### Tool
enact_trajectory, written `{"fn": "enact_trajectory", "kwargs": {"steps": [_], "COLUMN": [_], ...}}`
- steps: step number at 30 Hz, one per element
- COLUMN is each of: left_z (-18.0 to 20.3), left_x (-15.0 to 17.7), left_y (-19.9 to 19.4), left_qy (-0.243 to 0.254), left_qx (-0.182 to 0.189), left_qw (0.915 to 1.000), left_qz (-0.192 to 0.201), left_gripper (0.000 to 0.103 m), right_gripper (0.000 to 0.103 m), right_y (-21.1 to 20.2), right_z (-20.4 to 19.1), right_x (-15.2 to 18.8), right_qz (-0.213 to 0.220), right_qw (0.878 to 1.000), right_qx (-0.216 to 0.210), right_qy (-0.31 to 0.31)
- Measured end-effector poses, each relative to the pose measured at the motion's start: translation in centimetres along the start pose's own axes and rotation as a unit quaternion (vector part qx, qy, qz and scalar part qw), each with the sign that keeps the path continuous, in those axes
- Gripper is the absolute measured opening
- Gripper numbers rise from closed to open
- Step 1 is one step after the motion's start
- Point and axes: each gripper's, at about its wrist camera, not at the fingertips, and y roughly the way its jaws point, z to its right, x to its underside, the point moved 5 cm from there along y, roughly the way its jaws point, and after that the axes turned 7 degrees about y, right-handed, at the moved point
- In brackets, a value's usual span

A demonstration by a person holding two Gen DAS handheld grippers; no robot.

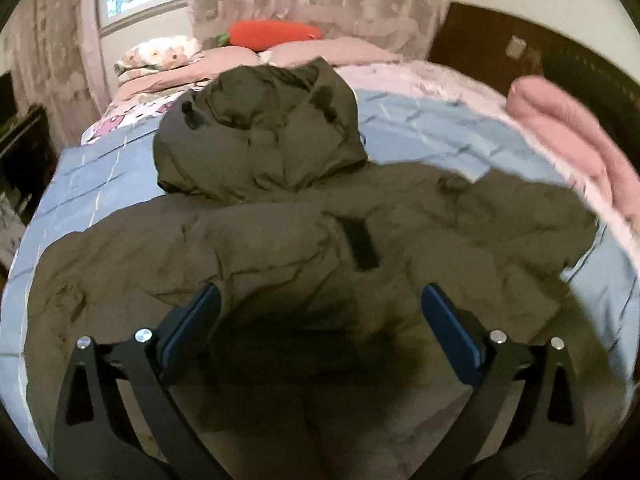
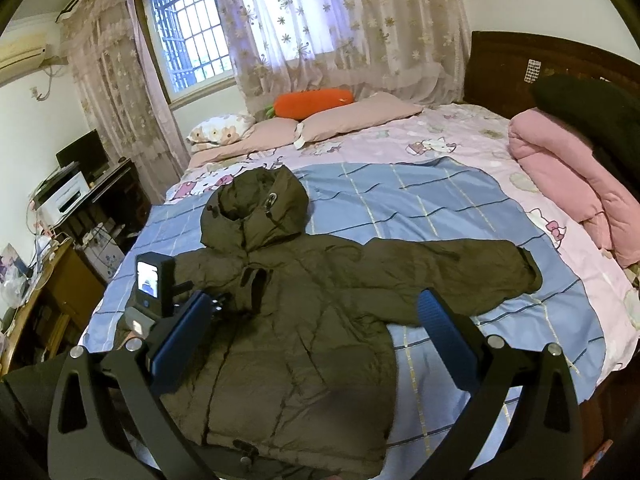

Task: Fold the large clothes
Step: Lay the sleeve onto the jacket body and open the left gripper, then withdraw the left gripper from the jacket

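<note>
An olive-green hooded puffer jacket (image 2: 304,312) lies flat, front up, on a blue checked blanket (image 2: 420,200) on the bed, hood pointing toward the pillows and one sleeve (image 2: 460,268) stretched to the right. In the left wrist view the jacket (image 1: 280,248) fills the foreground, hood (image 1: 264,136) behind it. My left gripper (image 1: 320,300) is open and empty, low over the jacket's chest. It also shows in the right wrist view (image 2: 156,292), by the jacket's left shoulder. My right gripper (image 2: 316,312) is open and empty, higher above the jacket's body.
Pink pillows (image 2: 352,116) and an orange carrot cushion (image 2: 312,100) lie at the bed's far side. A folded pink quilt (image 2: 568,176) lies at the right by the dark headboard (image 2: 512,68). A desk with a printer (image 2: 64,196) stands left of the bed.
</note>
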Motion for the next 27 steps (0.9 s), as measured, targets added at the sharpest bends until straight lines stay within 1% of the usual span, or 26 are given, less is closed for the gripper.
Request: {"fn": "enact_trajectory", "kwargs": {"steps": [2,4,6,8,9,10,11,13,15,17,20,22,24,27], "left_z": [0.0,0.3,0.8,1.4,1.5,1.7,1.8,2.1,1.9,1.4,0.3,-0.4,-1.2,-2.6], "left_x": [-1.2,-2.8,-3.9,-4.6,-4.7,-4.6,-4.5,-3.9,-3.1,-2.3,-0.3,1.1,2.2,3.0], "left_y": [-2.1,-5.3,-8.0,-12.1,-14.1,-16.9,-18.9,-23.4,-26.5,-29.0,-32.9,-34.8,-36.2,-37.6], "left_qy": [-0.01,-0.001,0.015,0.032,0.036,0.038,0.038,0.025,0.002,-0.016,-0.039,-0.04,-0.041,-0.06], "left_qx": [-0.018,-0.063,-0.091,-0.128,-0.149,-0.171,-0.174,-0.156,-0.133,-0.13,-0.164,-0.184,-0.204,-0.218], "left_qw": [0.9997,0.9978,0.9954,0.9906,0.9871,0.9826,0.9812,0.983,0.9876,0.988,0.9821,0.9773,0.9723,0.9668], "left_qz": [0.01,0.019,0.026,0.037,0.045,0.061,0.074,0.093,0.085,0.082,0.084,0.096,0.106,0.12], "left_gripper": [0.101,0.101,0.101,0.101,0.101,0.101,0.101,0.101,0.101,0.101,0.101,0.101,0.101,0.101], "right_gripper": [0.102,0.102,0.102,0.102,0.102,0.102,0.102,0.102,0.102,0.102,0.102,0.102,0.102,0.102], "right_y": [-0.2,-0.6,-1.0,-1.5,-1.7,-2.0,-2.2,-2.8,-3.5,-4.1,-4.6,-4.9,-5.2,-5.3], "right_z": [0.3,0.4,0.5,0.5,0.4,0.5,0.6,0.8,1.4,1.8,2.3,2.2,2.1,2.0], "right_x": [-0.2,-0.3,-0.5,-0.7,-0.8,-0.9,-1.0,-1.1,-1.2,-1.2,-1.0,-0.7,-0.1,1.1], "right_qz": [0.004,0.01,0.018,0.026,0.03,0.034,0.038,0.045,0.056,0.066,0.068,0.07,0.07,0.056], "right_qw": [1.0,1.0,1.0,0.999,0.999,0.999,0.999,0.999,0.998,0.997,0.997,0.997,0.997,0.998], "right_qx": [-0.001,-0.003,-0.004,-0.004,-0.005,-0.005,-0.004,-0.004,0.002,0.007,0.019,0.025,0.029,0.043], "right_qy": [0.007,0.013,0.017,0.022,0.024,0.025,0.026,0.031,0.036,0.038,0.03,0.017,0.006,-0.007]}}
